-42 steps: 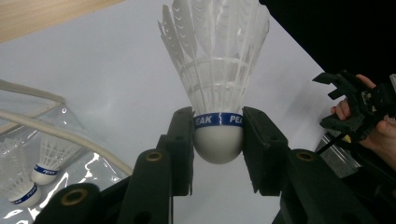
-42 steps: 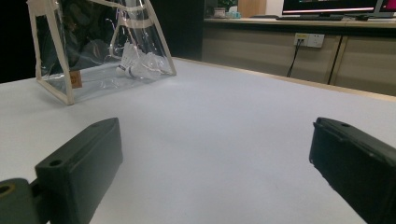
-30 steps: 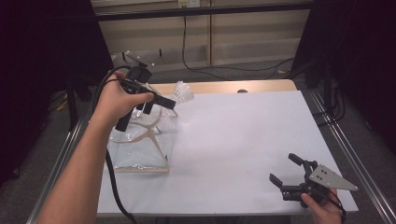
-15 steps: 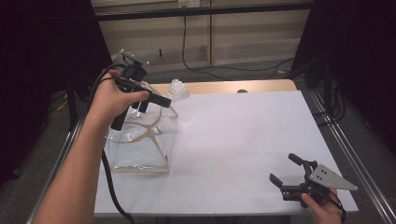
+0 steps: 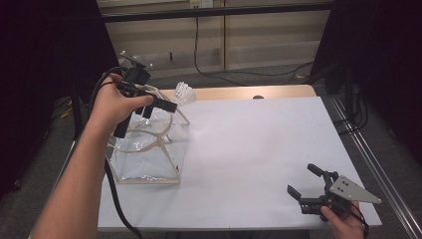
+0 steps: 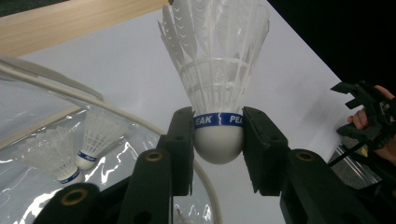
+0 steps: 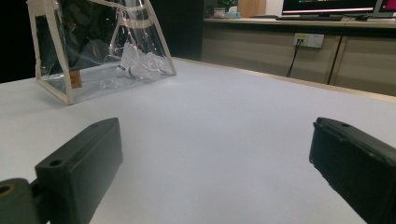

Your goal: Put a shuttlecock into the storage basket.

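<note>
Left gripper (image 5: 171, 106), fingers (image 6: 180, 140) clenching a white shuttlecock (image 6: 217, 93) by its cork above the clear bag (image 5: 144, 154) at the table's (image 5: 249, 144) left; right gripper (image 5: 308, 188) resting near the front-right corner, fingers (image 7: 79, 163) standing released.

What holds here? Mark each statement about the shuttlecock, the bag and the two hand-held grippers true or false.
1. The left hand-held gripper grips a shuttlecock by its cork. True.
2. The bag has no shuttlecocks in it. False: two lie inside the clear bag.
3. The right hand-held gripper is open with nothing between its jaws. True.
4. The held shuttlecock has a red band. False: the band is blue.
5. The right hand-held gripper is over the bag. False: it is at the table's near right corner, far from the bag.
</note>
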{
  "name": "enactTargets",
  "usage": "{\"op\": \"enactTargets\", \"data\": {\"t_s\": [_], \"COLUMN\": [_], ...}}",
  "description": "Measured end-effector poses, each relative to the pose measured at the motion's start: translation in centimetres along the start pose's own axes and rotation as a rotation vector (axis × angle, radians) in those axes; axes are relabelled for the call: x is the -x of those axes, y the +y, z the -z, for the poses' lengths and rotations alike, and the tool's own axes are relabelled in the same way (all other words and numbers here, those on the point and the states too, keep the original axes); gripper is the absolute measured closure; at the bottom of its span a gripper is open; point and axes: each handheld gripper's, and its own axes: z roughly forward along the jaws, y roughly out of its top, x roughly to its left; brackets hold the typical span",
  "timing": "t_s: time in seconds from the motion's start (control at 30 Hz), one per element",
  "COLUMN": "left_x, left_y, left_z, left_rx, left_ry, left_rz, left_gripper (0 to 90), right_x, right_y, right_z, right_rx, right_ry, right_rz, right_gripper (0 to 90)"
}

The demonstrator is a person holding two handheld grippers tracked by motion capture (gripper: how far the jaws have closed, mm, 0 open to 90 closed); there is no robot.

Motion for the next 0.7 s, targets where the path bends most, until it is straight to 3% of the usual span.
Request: {"op": "enactTargets", "data": {"t_s": [0.7], "left_x": [-0.9], "left_y": [-0.4], "left_z": [1.0], "left_rx": [0.018], "left_ry": [0.023], "left_rz": [0.025], "left_gripper": [65.4], "right_x": [0.0], "right_y": [0.0], "right_z": [0.0], "right_rx": [-0.002], "right_ry": [-0.002], "right_rz": [0.003], "right_gripper": [2.4]}}
